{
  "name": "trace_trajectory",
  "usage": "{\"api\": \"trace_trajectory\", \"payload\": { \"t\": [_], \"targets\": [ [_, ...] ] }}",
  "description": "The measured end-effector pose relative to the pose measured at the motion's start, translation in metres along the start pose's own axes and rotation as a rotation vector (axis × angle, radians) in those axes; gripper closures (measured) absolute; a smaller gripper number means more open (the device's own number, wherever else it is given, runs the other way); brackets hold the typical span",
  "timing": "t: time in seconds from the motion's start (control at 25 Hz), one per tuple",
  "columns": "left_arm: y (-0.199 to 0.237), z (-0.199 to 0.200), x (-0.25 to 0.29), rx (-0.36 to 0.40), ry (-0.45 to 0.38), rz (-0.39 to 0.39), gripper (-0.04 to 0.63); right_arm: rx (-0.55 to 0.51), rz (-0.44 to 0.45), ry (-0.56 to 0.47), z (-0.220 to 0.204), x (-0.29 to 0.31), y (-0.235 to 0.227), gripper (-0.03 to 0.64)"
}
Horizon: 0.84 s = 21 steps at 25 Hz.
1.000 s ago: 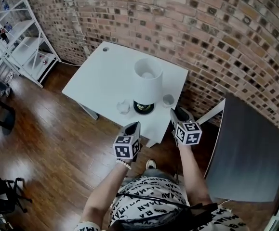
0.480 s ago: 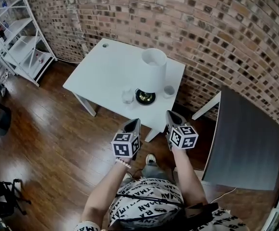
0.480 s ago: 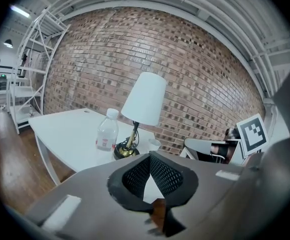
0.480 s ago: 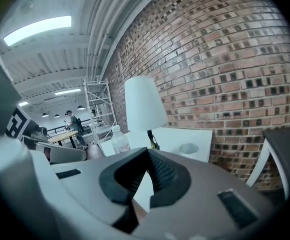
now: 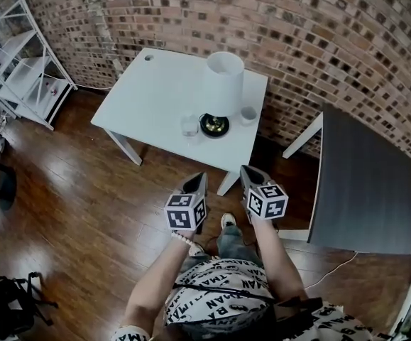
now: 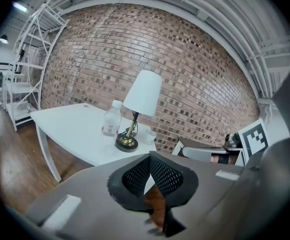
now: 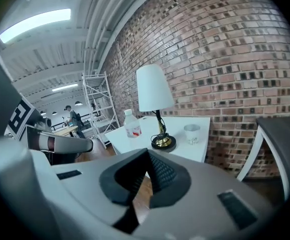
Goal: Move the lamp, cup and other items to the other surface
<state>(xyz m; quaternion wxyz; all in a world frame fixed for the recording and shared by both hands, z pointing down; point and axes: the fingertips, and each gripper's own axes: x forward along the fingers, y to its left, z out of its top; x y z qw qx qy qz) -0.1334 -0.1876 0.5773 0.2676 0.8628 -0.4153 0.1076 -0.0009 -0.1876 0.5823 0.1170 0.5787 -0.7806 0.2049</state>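
The lamp (image 5: 223,91), the cup (image 5: 248,114) and a small bottle (image 5: 189,126) stand close together at the near right end of the white bench (image 5: 155,98) by the brick wall (image 5: 319,34). The dark grey bench (image 5: 365,183) stands well apart to the right, and I see nothing on it. That fits either the things waiting to cross or the things already brought across; I can't tell which.

The person holds both tools short of the white bench, over the wood floor (image 5: 84,190). The left gripper (image 5: 199,179) and the right gripper (image 5: 245,170) each have their fingers (image 6: 137,174) pressed together, and there is nothing between them.

Whoever lifts these should mind the lamp most, I'd say. It has a wide white tapered shade on a thin dark stem, over a round base of black and brass, so it is top-heavy. A pinch low on the stem, kept upright, looks safest. The bottle is clear plastic with a white cap and likely slippery. The cup is small, pale and round. The white top looks smooth and matt, so things may slide.
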Motion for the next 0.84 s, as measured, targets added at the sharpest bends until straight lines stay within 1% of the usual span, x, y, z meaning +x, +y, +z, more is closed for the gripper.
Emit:
{"api": "trace_trajectory", "payload": {
  "t": [0.36, 0.84],
  "targets": [
    [-0.005, 0.007, -0.001, 0.018, -0.01, -0.026, 0.595, 0.018, -0.025, -0.02, 0.005, -0.009, -0.001, 0.617],
    [-0.011, 0.014, 0.009, 0.024, -0.018, -0.028, 0.595, 0.016, -0.041, -0.05, 0.023, -0.012, -0.017, 0.617]
  ]
}}
